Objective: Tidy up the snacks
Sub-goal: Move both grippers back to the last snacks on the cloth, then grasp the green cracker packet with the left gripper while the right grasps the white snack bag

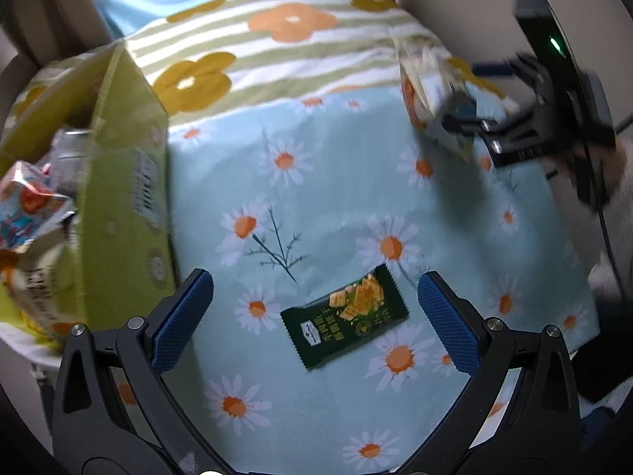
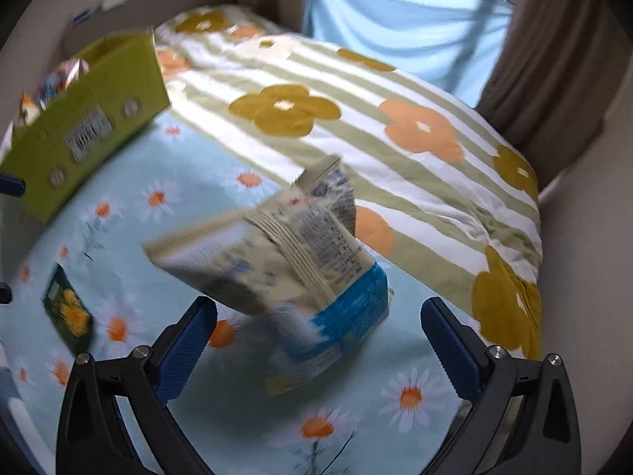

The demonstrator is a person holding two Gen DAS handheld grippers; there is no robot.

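Observation:
A dark green cracker packet (image 1: 345, 314) lies flat on the daisy-print cloth (image 1: 324, 182), just below the gap between the wide-apart fingers of my left gripper (image 1: 316, 281), which touch nothing. The same packet (image 2: 68, 313) shows at the left of the right wrist view. A cream and blue snack bag (image 2: 285, 265), blurred by motion, sits tilted between the spread fingers of my right gripper (image 2: 318, 304), and neither pad touches it. In the left wrist view that bag (image 1: 429, 91) is at the upper right, beside my right gripper (image 1: 486, 130).
A yellow-green cardboard box (image 1: 126, 182) holding several snack bags (image 1: 31, 202) stands at the left; it appears again as the box (image 2: 91, 126) at the far left. A striped flower blanket (image 2: 395, 150) lies behind the cloth. A brown curtain (image 2: 554, 59) hangs at the right.

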